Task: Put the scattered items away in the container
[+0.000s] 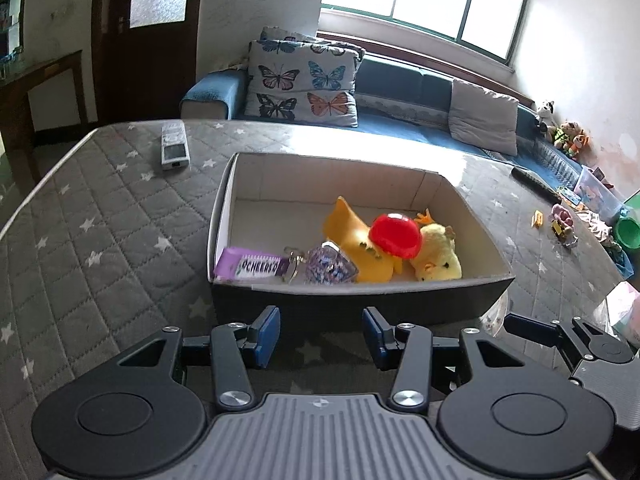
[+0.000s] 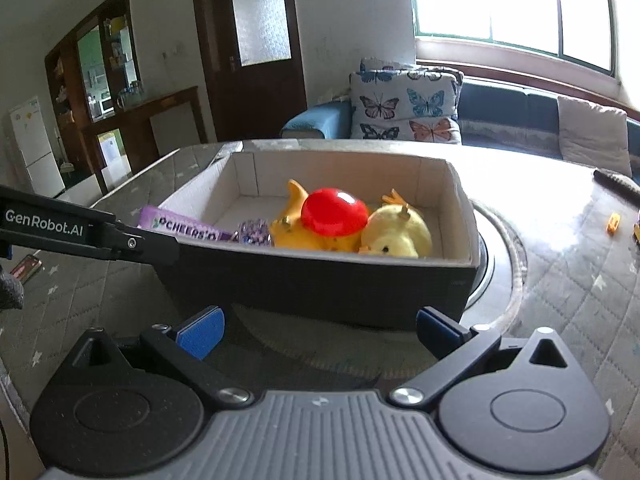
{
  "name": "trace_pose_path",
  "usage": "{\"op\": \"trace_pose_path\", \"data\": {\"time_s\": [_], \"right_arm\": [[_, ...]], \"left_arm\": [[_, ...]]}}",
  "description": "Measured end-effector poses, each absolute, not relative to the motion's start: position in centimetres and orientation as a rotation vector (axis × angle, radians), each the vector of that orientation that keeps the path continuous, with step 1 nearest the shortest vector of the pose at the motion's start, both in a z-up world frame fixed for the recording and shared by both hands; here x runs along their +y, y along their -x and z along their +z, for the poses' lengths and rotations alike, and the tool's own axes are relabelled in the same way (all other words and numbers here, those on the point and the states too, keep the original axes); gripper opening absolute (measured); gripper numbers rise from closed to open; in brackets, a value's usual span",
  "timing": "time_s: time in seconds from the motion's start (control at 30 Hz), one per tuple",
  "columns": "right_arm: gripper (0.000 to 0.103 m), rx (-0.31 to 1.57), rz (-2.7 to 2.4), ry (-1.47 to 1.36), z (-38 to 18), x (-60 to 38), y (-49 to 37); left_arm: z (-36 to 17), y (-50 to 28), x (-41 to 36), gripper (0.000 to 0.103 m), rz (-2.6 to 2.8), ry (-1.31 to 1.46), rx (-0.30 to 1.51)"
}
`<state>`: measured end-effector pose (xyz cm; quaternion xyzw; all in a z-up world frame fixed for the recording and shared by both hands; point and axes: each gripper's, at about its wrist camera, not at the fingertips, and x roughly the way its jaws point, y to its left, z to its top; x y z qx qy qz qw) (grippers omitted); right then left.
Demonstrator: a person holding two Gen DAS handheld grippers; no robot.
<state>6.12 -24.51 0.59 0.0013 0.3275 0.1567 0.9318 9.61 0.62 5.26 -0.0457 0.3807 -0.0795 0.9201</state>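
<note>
Dark cardboard box with pale inside (image 1: 472, 292) sits mid-table on the grey quilted star-print cover (image 1: 100, 220); inside it a red glossy dome-shaped toy (image 1: 395, 235) lies on top of a yellow plush duck (image 1: 438, 254), with an orange-yellow plush piece (image 1: 352, 232), a clear glittery purple trinket (image 1: 330, 266) and a purple printed snack wrapper (image 1: 250, 266) at the near-left corner; left gripper (image 1: 320, 336) released, empty, just short of the near wall; right gripper (image 2: 320, 332) released, empty, also at the near wall; white remote control (image 1: 174, 146) near the far-left edge; small yellow toy (image 1: 537, 219) toward the right edge, well apart from the box.
</note>
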Motion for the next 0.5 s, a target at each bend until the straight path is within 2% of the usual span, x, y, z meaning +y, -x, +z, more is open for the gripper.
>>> {"op": "trace_pose_path", "data": {"time_s": [0.5], "right_arm": [[0.103,0.729,0.283,-0.035,-0.8,-24.7,-5.0]], "left_arm": [[3.2,-8.0,0.3,0.048,-0.128,0.100,0.827]]}}
